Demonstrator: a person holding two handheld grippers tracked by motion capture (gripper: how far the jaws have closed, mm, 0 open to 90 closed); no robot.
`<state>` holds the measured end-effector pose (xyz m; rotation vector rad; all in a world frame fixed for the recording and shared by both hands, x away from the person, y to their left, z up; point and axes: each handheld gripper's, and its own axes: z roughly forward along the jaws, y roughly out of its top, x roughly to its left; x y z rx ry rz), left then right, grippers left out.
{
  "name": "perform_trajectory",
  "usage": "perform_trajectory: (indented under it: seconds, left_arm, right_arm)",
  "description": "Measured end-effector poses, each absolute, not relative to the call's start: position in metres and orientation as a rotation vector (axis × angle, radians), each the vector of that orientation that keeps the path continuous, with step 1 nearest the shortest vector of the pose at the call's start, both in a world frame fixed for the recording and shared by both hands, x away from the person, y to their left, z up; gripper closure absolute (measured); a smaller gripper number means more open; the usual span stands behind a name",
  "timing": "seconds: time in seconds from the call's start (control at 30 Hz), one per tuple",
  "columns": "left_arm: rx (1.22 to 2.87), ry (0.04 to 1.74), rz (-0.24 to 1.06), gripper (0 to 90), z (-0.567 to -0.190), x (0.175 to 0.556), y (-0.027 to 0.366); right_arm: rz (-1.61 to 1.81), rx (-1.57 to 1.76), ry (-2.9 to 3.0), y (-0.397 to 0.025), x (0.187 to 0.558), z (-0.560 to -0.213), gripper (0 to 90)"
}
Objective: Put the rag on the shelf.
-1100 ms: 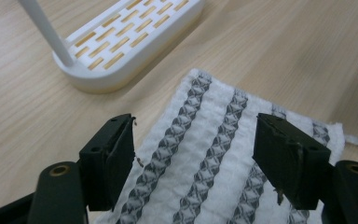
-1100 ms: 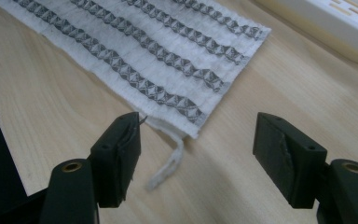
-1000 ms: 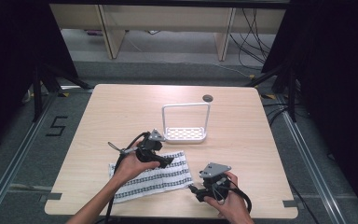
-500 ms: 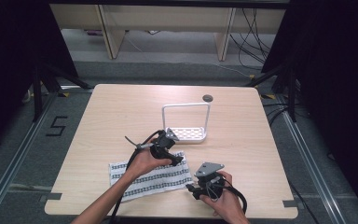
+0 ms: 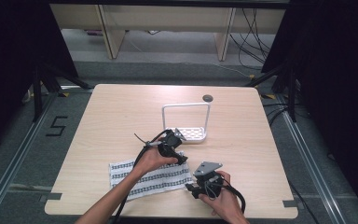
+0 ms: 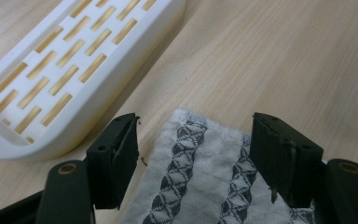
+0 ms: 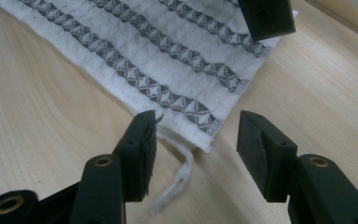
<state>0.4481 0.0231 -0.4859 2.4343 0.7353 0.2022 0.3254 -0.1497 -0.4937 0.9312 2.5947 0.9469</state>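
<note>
Two grippers work at one end of a cloth on a pale wooden tabletop [image 5: 112, 116]. The tabletop carries little else: a white rack [image 5: 187, 122] with a slotted base and an upright hoop stands near the middle, and a small round grommet [image 5: 208, 98] sits in the far edge.

The striped towel [image 5: 144, 177], white with dark patterned bands, lies flat near the person's edge, its right end just short of the rack base. Laid out flat like this, its two right corners are open to a grasp from either hand; judged from that, the work in hand is taking those corners, perhaps to fold the towel or hang it on the rack.

The left gripper [image 5: 179, 156] is at the far right corner. In the left gripper view its fingers [image 6: 116, 158] stand wide apart, straddling the towel's end with nothing pinched.

The right gripper [image 5: 192, 189] is at the near right corner. In the right gripper view its fingers [image 7: 140, 149] are likewise spread wide, the corner and a loose thread [image 7: 179, 179] lying between them, ungrasped.
</note>
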Motion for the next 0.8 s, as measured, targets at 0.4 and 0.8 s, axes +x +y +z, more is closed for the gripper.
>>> perform_trajectory:
  seconds: [0.4, 0.8]
  left_arm:
    - [2.451, 0.78, 0.144, 35.5, -0.493, 0.453, 0.01]
    - [2.443, 0.761, 0.116, 60.4, -0.493, 0.453, 0.014]
  right_arm:
    - [0.936, 0.963, 2.606, -0.144, 0.332, -0.5, 53.1]
    - [0.916, 0.935, 2.634, -0.144, 0.334, -0.502, 74.6]
